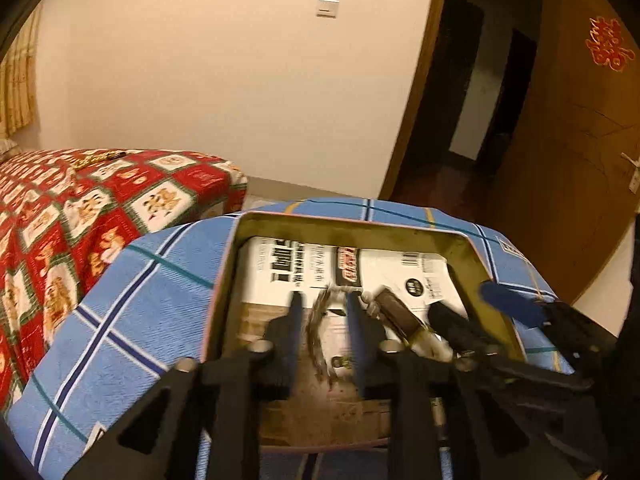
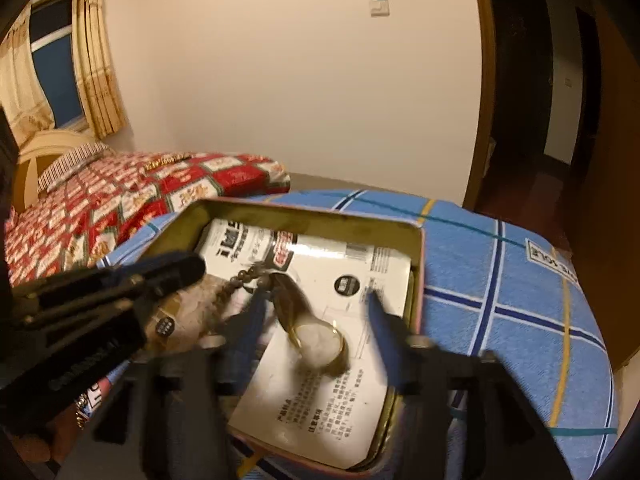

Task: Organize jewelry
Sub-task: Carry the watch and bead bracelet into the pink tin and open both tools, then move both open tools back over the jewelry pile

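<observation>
- Jewelry sits inside an open metal tin (image 2: pixel 416 264) on the blue plaid cloth (image 2: pixel 500 300), both pieces lying on the papers that line the tin's floor.
- Behind, a bed under a red and white checked cover (image 2: pixel 132 200) fills the left side, soft and patterned, with something small and gold-coloured lying on it, too far off to make out.
- The blue cloth is woven-looking, crossed by white, navy, teal and yellow lines, draped over a rounded surface.
- The tin is shallow and rectangular with rounded corners, its inner walls dull brass-coloured and stained.
- A white printed sheet (image 2: pixel 352 288) with black text and a red logo lies flat in the tin.
- The wristwatch (image 2: pixel 320 344) lies on that sheet: gold round case, pale dial, dark brown strap.
- A string of dark round beads (image 2: pixel 236 280) lies blurred to the watch's left.
- The right gripper (image 2: pixel 316 312) has its blue-padded jaws spread either side of the watch, not touching it.
- The left gripper (image 1: pixel 322 316) has its jaws parted around the bead string, pads clear of it.
</observation>
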A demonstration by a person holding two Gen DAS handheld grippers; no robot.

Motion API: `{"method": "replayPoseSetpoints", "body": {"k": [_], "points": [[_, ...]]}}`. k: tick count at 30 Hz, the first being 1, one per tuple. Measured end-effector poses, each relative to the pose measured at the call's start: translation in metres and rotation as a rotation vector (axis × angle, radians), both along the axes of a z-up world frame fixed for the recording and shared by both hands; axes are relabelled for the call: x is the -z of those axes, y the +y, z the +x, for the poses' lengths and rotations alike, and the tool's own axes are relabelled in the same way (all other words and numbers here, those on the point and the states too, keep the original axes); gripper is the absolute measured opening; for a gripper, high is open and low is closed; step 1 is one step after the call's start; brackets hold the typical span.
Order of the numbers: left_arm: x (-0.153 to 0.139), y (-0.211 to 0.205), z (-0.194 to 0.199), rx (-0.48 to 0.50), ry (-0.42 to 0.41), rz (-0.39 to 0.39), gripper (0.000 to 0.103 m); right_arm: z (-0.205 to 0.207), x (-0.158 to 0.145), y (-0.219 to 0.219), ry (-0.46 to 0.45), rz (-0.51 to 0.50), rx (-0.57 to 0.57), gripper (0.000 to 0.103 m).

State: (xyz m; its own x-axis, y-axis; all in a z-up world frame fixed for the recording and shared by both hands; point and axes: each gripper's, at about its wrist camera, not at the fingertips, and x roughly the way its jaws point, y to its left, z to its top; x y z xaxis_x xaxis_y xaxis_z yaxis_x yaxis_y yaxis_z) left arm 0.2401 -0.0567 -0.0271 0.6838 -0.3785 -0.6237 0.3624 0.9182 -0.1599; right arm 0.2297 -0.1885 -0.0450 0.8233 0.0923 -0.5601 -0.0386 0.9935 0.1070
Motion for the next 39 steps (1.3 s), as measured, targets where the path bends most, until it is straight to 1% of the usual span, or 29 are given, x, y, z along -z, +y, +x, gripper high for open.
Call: {"method": "replayPoseSetpoints", "body": {"k": [1,2,3,4,5,6,7,9,11,13,18,21,24,27,29,33,35,37,38,39], "points": [[-0.002,0.004,-0.003,-0.011,-0.011,-0.017,0.051,-0.002,-0.002,-0.002,-0.017,0.007,0.008,0.067],[-0.006,0.009,-0.008,-0.026,-0.036,-0.044,0.061,-0.006,-0.005,-0.006,-0.039,0.013,0.026,0.069],[-0.01,0.014,-0.013,-0.047,-0.066,-0.067,0.063,-0.009,-0.008,-0.008,-0.06,0.02,0.042,0.07],[-0.014,0.018,-0.016,-0.063,-0.088,-0.079,0.064,-0.012,-0.011,-0.011,-0.084,0.026,0.064,0.073],[-0.02,0.021,-0.02,-0.079,-0.112,-0.085,0.064,-0.015,-0.015,-0.015,-0.112,0.029,0.103,0.076],[-0.025,0.025,-0.024,-0.094,-0.133,-0.082,0.064,-0.018,-0.017,-0.018,-0.129,0.028,0.134,0.08],[-0.028,0.028,-0.027,-0.111,-0.149,-0.078,0.064,-0.02,-0.019,-0.022,-0.143,0.027,0.167,0.082],[-0.034,0.039,-0.039,-0.17,-0.188,-0.076,0.065,-0.026,-0.022,-0.031,-0.166,0.039,0.231,0.082],[-0.036,0.049,-0.049,-0.201,-0.203,-0.082,0.065,-0.03,-0.022,-0.04,-0.174,0.051,0.279,0.082],[-0.038,0.059,-0.063,-0.223,-0.215,-0.093,0.065,-0.032,-0.023,-0.044,-0.174,0.063,0.289,0.082],[-0.032,0.081,-0.095,-0.276,-0.234,-0.07,0.065,-0.045,-0.023,-0.035,-0.149,0.062,0.25,0.082],[-0.023,0.094,-0.111,-0.31,-0.221,-0.073,0.065,-0.066,-0.02,-0.027,-0.134,0.073,0.204,0.082],[-0.016,0.099,-0.122,-0.333,-0.211,-0.051,0.065,-0.084,-0.016,-0.019,-0.124,0.057,0.18,0.082],[-0.012,0.101,-0.135,-0.342,-0.222,-0.027,0.065,-0.098,-0.013,-0.015,-0.116,0.047,0.162,0.082],[-0.012,0.104,-0.144,-0.336,-0.223,-0.032,0.065,-0.105,-0.012,-0.013,-0.117,0.042,0.158,0.082],[-0.012,0.106,-0.156,-0.325,-0.222,-0.003,0.065,-0.116,-0.01,-0.013,-0.102,0.05,0.145,0.082],[-0.009,0.109,-0.164,-0.313,-0.21,-0.007,0.065,-0.126,-0.009,-0.009,-0.101,0.05,0.13,0.082],[-0.004,0.11,-0.17,-0.296,-0.175,0.0,0.065,-0.136,-0.006,-0.005,-0.094,0.05,0.112,0.082],[-0.003,0.111,-0.175,-0.286,-0.165,-0.003,0.065,-0.141,-0.006,-0.005,-0.076,0.069,0.09,0.082],[-0.004,0.112,-0.179,-0.284,-0.168,-0.005,0.065,-0.146,-0.007,-0.005,-0.076,0.091,0.07,0.082]]}}
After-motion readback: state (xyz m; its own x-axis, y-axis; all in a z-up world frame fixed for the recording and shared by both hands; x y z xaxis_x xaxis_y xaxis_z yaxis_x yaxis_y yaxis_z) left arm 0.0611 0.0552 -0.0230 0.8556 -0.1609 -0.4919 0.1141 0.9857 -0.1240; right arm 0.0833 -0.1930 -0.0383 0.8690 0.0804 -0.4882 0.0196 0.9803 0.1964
